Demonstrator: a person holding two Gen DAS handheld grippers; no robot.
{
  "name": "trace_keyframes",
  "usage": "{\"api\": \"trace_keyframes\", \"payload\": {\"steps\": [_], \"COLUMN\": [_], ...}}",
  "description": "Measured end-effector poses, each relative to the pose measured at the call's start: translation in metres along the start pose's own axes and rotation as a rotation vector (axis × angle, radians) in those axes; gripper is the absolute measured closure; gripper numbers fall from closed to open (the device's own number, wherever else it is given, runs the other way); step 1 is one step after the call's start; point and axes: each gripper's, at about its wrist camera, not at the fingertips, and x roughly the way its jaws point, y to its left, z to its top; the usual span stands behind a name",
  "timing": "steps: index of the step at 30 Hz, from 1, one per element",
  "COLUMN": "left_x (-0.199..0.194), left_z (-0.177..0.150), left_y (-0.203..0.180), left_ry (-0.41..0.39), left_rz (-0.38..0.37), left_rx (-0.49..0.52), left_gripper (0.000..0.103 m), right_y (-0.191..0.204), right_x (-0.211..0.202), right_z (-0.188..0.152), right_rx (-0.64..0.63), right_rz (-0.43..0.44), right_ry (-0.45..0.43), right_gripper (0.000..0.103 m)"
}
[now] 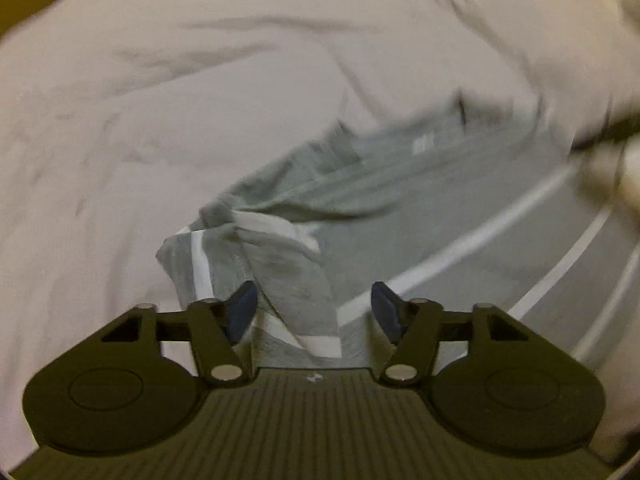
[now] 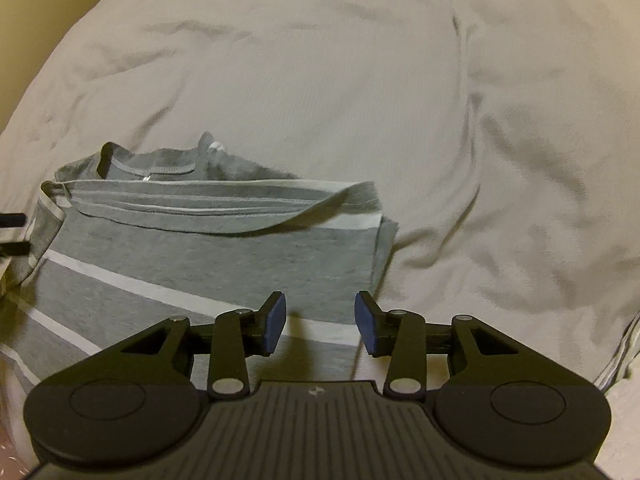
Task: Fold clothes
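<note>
Your left gripper (image 1: 314, 306) is spread, a twisted shirt (image 1: 288, 272) corner lying between the fingers, unclamped. Right gripper (image 2: 320, 322) is apart over the shirt's lower-centre edge; shirt runs up-left on the sheet (image 2: 400, 80). Left is nearer.

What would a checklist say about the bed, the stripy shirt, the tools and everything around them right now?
Surface: white sheet, wrinkled, covers the whole work area.
Job's things: grey shirt with white stripes, partly folded, collar at the far end; a bunched corner lies between the left tool's fingers.
Clutter: nothing seen.
Grippers: left tool open, fabric between the fingers, not pinched; right tool open, empty, over the shirt's near right edge.
Cables: nothing seen.
Surroundings: yellowish wall past the bed; left view is blurred.
</note>
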Motion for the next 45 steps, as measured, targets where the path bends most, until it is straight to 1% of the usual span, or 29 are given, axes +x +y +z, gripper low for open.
{"api": "trace_keyframes", "payload": {"steps": [1, 3, 4, 5, 6, 7, 8, 9, 11, 12, 14, 17, 21, 22, 25, 27, 28, 29, 30, 31, 32, 34, 37, 40, 43, 45], "left_x": [0.009, 0.023, 0.022, 0.016, 0.006, -0.006, -0.015, -0.019, -0.019, -0.016, -0.003, 0.011, 0.021, 0.022, 0.025, 0.028, 0.029, 0.028, 0.026, 0.024, 0.021, 0.011, -0.005, -0.007, -0.003, -0.009], "left_z": [0.000, 0.000, -0.002, -0.002, -0.002, -0.004, -0.008, -0.013, -0.020, -0.022, -0.025, -0.026, -0.024, -0.023, -0.022, -0.020, -0.018, -0.017, -0.017, -0.016, -0.016, -0.017, -0.021, -0.022, -0.020, -0.016], "left_y": [-0.008, -0.009, -0.003, 0.008, 0.025, 0.045, 0.068, 0.088, 0.111, 0.115, 0.123, 0.128, 0.130, 0.130, 0.134, 0.134, 0.133, 0.131, 0.130, 0.128, 0.127, 0.128, 0.137, 0.140, 0.140, 0.139], "left_ry": [0.016, 0.049, 0.047, 0.026, -0.010, -0.043, -0.073, -0.089, -0.085, -0.076, -0.059, -0.055, -0.054, -0.053, -0.047, -0.036, -0.030, -0.028, -0.032, -0.037, -0.043, -0.068, -0.129, -0.142, -0.144, -0.176], "left_rz": [0.045, 0.099, 0.103, 0.092, 0.073, 0.051, 0.013, -0.028, -0.050, -0.060, -0.101, -0.145, -0.158, -0.156, -0.170, -0.173, -0.172, -0.167, -0.167, -0.167, -0.166, -0.168, -0.183, -0.188, -0.188, -0.189], "left_rx": [0.037, 0.069, 0.060, 0.024, -0.050, -0.151, -0.267, -0.362, -0.441, -0.441, -0.473, -0.507, -0.526, -0.530, -0.548, -0.541, -0.528, -0.506, -0.487, -0.467, -0.450, -0.441, -0.466, -0.468, -0.466, -0.445], "left_gripper": [0.058, 0.083, 0.102, 0.103, 0.103, 0.103, 0.102, 0.102, 0.102, 0.102, 0.102, 0.102, 0.101, 0.100, 0.099, 0.099, 0.103, 0.103, 0.103, 0.103, 0.103, 0.103, 0.103, 0.103, 0.103, 0.103], "right_y": [0.001, 0.003, 0.003, 0.003, 0.002, 0.001, 0.001, 0.000, -0.002, -0.003, -0.003, 0.001, 0.003, 0.001, -0.006, -0.010, -0.011, -0.010, -0.009, -0.008, -0.007, -0.007, -0.015, -0.022, -0.019, -0.017], "right_x": [0.001, 0.002, 0.001, 0.000, -0.002, -0.003, -0.003, -0.003, 0.000, 0.002, 0.005, 0.008, 0.013, 0.015, 0.021, 0.023, 0.024, 0.025, 0.025, 0.024, 0.022, 0.016, -0.003, -0.012, -0.010, -0.017], "right_z": [0.001, 0.003, 0.003, 0.005, 0.006, 0.007, 0.008, 0.009, 0.010, 0.010, 0.010, 0.013, 0.021, 0.023, 0.031, 0.034, 0.036, 0.037, 0.037, 0.037, 0.036, 0.034, 0.031, 0.029, 0.029, 0.032], "right_rx": [-0.003, -0.009, -0.010, -0.011, -0.011, -0.010, -0.009, -0.008, -0.005, -0.004, -0.008, -0.055, -0.142, -0.146, -0.122, -0.105, -0.097, -0.103, -0.109, -0.118, -0.126, -0.134, -0.092, -0.039, -0.047, -0.041], "right_rz": [-0.004, -0.012, -0.015, -0.021, -0.026, -0.030, -0.033, -0.036, -0.045, -0.048, -0.056, -0.068, -0.096, -0.101, -0.104, -0.096, -0.091, -0.094, -0.097, -0.108, -0.115, -0.126, -0.125, -0.123, -0.137, -0.141], "right_ry": [-0.003, -0.009, -0.013, -0.020, -0.027, -0.031, -0.037, -0.043, -0.047, -0.047, -0.051, -0.067, -0.088, -0.093, -0.113, -0.123, -0.125, -0.123, -0.121, -0.116, -0.115, -0.117, -0.157, -0.183, -0.183, -0.221], "right_gripper": [0.061, 0.061, 0.061, 0.061, 0.061, 0.060, 0.060, 0.060, 0.060, 0.060, 0.060, 0.060, 0.060, 0.060, 0.060, 0.062, 0.067, 0.073, 0.084, 0.099, 0.103, 0.103, 0.103, 0.103, 0.103, 0.103]}}
